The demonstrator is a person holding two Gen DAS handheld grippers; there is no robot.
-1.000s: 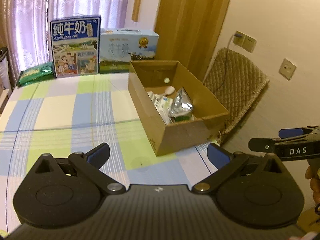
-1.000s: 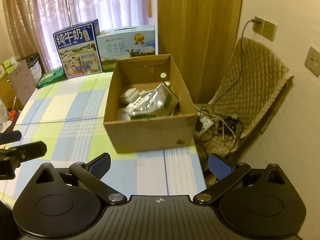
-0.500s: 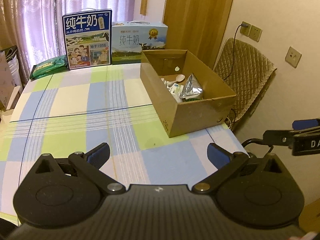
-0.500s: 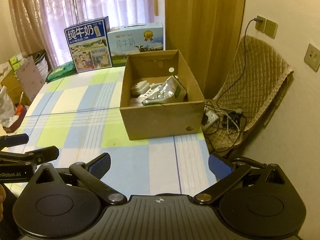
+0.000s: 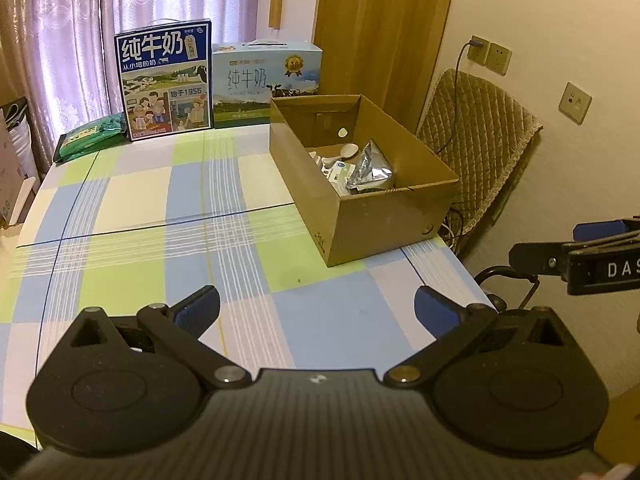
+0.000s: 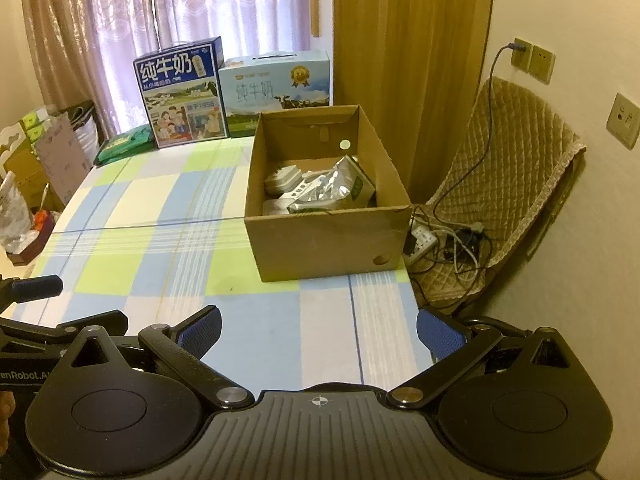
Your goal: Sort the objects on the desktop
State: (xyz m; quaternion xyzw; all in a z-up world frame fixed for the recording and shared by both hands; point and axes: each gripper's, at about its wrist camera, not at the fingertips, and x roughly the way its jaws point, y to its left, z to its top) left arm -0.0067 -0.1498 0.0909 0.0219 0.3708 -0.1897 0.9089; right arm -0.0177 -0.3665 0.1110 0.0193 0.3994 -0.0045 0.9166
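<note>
An open cardboard box point(image 5: 384, 216) point(image 6: 328, 240) stands at the right side of the checked tablecloth point(image 5: 160, 216) point(image 6: 160, 216). Inside it lie a silver foil pouch point(image 5: 370, 170) point(image 6: 332, 188), a white plug adapter point(image 6: 282, 178) and other small white items. My left gripper point(image 5: 316, 312) hovers open over the table's near edge, nothing between its blue pads. My right gripper point(image 6: 318, 330) is open too, empty, a little nearer than the box. Each gripper shows at the edge of the other's view.
Two milk cartons point(image 5: 164, 84) point(image 5: 266, 84) stand at the table's far edge, a green packet point(image 5: 94, 136) beside them. A quilted chair point(image 6: 512, 184) with a power strip and cables point(image 6: 444, 240) sits right of the table. Bags and boxes point(image 6: 36, 168) crowd the left.
Both grippers have drawn back and risen away from the box, so more of the table shows. Both stay open and empty.
</note>
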